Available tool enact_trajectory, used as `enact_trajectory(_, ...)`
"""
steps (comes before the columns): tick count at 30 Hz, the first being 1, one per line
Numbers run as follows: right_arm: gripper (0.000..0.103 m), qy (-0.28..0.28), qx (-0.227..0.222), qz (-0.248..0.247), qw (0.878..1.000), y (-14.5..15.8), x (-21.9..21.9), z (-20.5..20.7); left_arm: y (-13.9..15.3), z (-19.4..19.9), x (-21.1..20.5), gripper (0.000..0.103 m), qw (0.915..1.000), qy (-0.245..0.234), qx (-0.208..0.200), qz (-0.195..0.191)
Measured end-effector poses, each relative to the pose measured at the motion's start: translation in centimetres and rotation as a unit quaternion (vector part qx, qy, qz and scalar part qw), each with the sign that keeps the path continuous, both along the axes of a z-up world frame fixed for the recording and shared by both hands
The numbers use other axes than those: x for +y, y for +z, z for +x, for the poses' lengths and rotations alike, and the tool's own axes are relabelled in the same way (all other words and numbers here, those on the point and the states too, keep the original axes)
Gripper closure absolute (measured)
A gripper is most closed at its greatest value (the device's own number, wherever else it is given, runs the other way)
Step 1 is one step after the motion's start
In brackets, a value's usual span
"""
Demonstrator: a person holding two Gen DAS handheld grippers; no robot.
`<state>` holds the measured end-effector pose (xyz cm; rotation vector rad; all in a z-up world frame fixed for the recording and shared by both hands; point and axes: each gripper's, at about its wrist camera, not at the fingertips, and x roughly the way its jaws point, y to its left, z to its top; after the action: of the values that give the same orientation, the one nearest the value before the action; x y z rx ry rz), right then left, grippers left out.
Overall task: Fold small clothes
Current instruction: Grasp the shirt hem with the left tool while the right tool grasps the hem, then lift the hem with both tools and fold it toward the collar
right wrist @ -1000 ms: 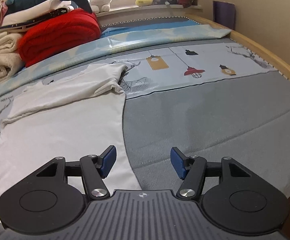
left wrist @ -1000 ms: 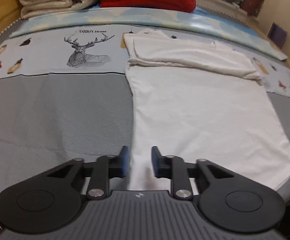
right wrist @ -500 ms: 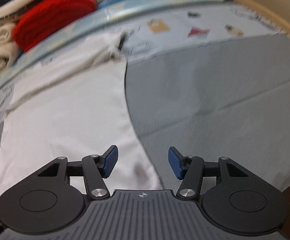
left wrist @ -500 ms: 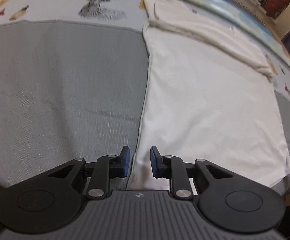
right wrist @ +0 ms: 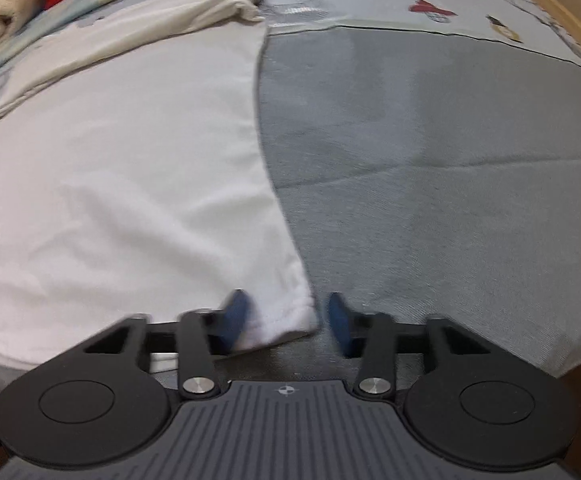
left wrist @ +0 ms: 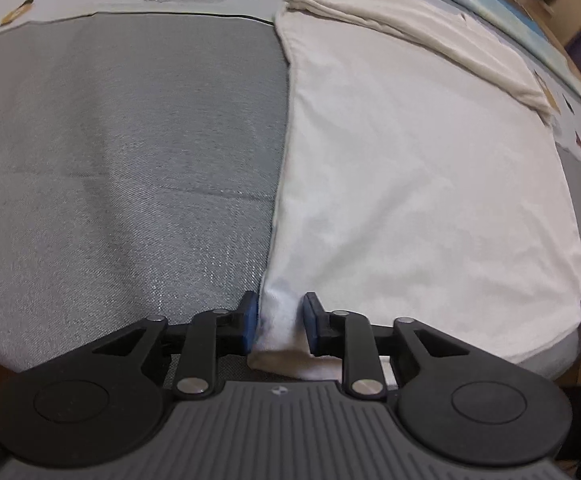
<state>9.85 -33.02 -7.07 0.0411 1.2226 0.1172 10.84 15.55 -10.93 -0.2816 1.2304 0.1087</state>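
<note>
The white garment (left wrist: 410, 168) lies flat on the grey bed cover (left wrist: 122, 152), filling the right half of the left wrist view and the left half of the right wrist view, its top part already doubled over toward the upper edge of each frame. Both grippers point steeply down at its near hem.

The left gripper (left wrist: 278, 322) straddles the near left corner, low in the frame; its jaws have just been closing and the blue pads look pressed onto a small pinch of cloth, so I take it as grasping the garment. The right gripper (right wrist: 286, 316) has the other corner between its jaws, which have also just been closing. Its left pad touches the cloth, yet a strip of grey cover shows between the hem and its right pad (right wrist: 338, 318), so it is not yet clenched on anything.

The risk, as I see it, is an uneven lift: if the right jaws finish closing beside the hem and not on it, one corner rises alone and the fold goes askew. The pads could also nip the bed cover together with the hem and drag it along.

The garment looks like soft, thin knit with a stitched hem, limp and prone to wrinkling. The cover is a coarser woven grey, printed further up.
</note>
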Motion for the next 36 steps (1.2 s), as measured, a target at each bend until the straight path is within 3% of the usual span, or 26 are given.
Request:
enact_trajectory(2, 0.096, 0.009, -0.008, -0.005, 1.0, 0.2, 0.2, -0.1, 0.0, -0.1, -0.3, 0.094, 0.9999, -0.01, -0.004, 0.0)
enact_trajectory(8, 0.096, -0.009, -0.037, 0.028, 0.999, 1.6, -0.6, -0.3, 0.7, -0.6, -0.3, 0.095, 0.9997, -0.011, -0.02, -0.002)
enact_trajectory(12, 0.093, -0.024, -0.008, 0.031, 0.999, 0.7, -1.0, -0.2, 0.4, -0.5, -0.3, 0.087, 0.9999, -0.009, -0.008, -0.003)
enact_trajectory(15, 0.078, -0.014, 0.007, 0.013, 1.0, 0.1, -0.6, -0.3, -0.1, -0.4, -0.4, 0.086, 0.9999, -0.009, 0.003, 0.005)
enact_trajectory(36, 0.077, -0.007, 0.006, 0.0, 1.0, -0.1, 0.1, -0.1, -0.3, -0.3, -0.6, 0.086, 0.9998, -0.014, 0.004, 0.013)
